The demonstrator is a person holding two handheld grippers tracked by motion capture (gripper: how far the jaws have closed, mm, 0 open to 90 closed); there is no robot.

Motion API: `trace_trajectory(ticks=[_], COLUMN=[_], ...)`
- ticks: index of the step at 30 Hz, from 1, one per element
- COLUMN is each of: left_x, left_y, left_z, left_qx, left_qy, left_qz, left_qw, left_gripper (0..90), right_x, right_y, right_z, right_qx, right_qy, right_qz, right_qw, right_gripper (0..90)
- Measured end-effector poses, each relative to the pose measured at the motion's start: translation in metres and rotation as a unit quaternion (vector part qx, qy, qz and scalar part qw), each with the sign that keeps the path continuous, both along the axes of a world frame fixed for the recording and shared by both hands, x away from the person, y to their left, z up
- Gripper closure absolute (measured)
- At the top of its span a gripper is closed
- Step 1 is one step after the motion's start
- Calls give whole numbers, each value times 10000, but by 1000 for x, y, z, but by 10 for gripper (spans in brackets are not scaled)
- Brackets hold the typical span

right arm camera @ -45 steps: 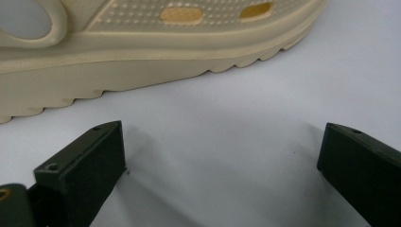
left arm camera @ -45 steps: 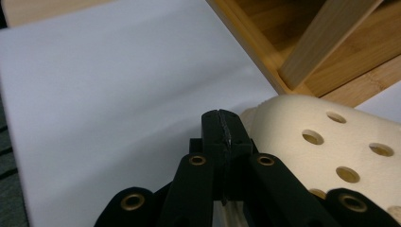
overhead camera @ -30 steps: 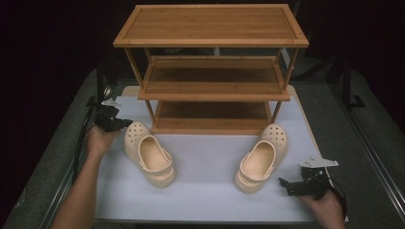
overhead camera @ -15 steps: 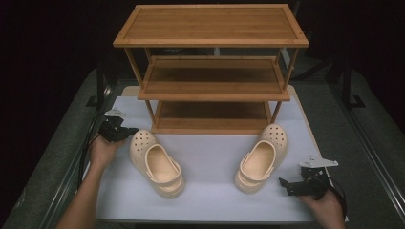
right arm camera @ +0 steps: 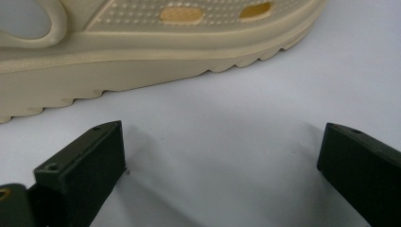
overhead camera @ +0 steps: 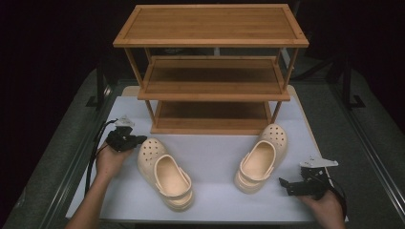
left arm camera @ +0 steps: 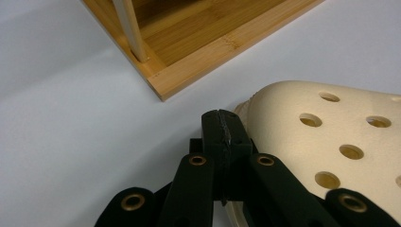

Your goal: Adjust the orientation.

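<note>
Your left tongs (overhead camera: 136, 140) sit closed together with nothing between them, tips just beside the toe of the left clog (overhead camera: 165, 172); in the left gripper view the tongs (left arm camera: 222, 130) lie right at the edge of that clog's (left arm camera: 331, 142) holed toe, and they look to be touching it, though the contact itself is hard to make out from this angle. The left clog lies on the white surface (overhead camera: 210, 152), toe toward the rack (overhead camera: 212, 71) and heel toward you, angled a little. Your right tongs (overhead camera: 285, 185) rest low on the surface near its right front corner, spread wide apart and holding nothing, just beside the heel end of the right clog (overhead camera: 261, 158), not touching it. In the right gripper view the tongs (right arm camera: 222, 165) frame bare surface, and the right clog's (right arm camera: 142, 61) sole and side run across the top, cut off at the frame's upper and left edges. In the left gripper view only a corner of the rack's (left arm camera: 208, 52) bottom shelf shows, and the clog runs off the right edge. The rack's lowest shelf interior is in shadow in the high view.
</note>
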State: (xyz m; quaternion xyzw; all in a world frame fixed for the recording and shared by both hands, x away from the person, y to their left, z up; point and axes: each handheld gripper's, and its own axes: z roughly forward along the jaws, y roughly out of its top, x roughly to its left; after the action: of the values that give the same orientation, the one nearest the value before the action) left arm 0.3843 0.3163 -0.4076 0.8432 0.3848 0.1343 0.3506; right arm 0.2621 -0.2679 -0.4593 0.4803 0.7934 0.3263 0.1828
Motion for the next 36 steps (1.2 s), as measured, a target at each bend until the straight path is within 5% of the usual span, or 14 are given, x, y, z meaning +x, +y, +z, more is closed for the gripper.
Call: trace_trajectory(ticks=[10, 17, 23, 27, 36], left_x=[-13, -53, -96, -111, -109], left_y=[13, 31, 26, 19, 10], left_z=[7, 17, 6, -3, -9], left_qx=[-61, -159, -199, -150, -65], left_qy=[-122, -277, -144, -45, 14], left_qz=[47, 106, -100, -230, -409], left_qw=[9999, 9994, 9996, 9996, 9991], left_gripper=[900, 900, 900, 900, 900], right_x=[0, 0, 0, 0, 0], right_y=[0, 0, 0, 0, 0], right_z=[0, 0, 0, 0, 0], right_qx=[2, 3, -1, -2, -2], right_qy=[-6, -9, 2, 6, 6], right_qz=[-2, -2, -1, -5, -4], right_qw=[10000, 10000, 10000, 10000, 10000], right_gripper=[12, 12, 12, 12, 11])
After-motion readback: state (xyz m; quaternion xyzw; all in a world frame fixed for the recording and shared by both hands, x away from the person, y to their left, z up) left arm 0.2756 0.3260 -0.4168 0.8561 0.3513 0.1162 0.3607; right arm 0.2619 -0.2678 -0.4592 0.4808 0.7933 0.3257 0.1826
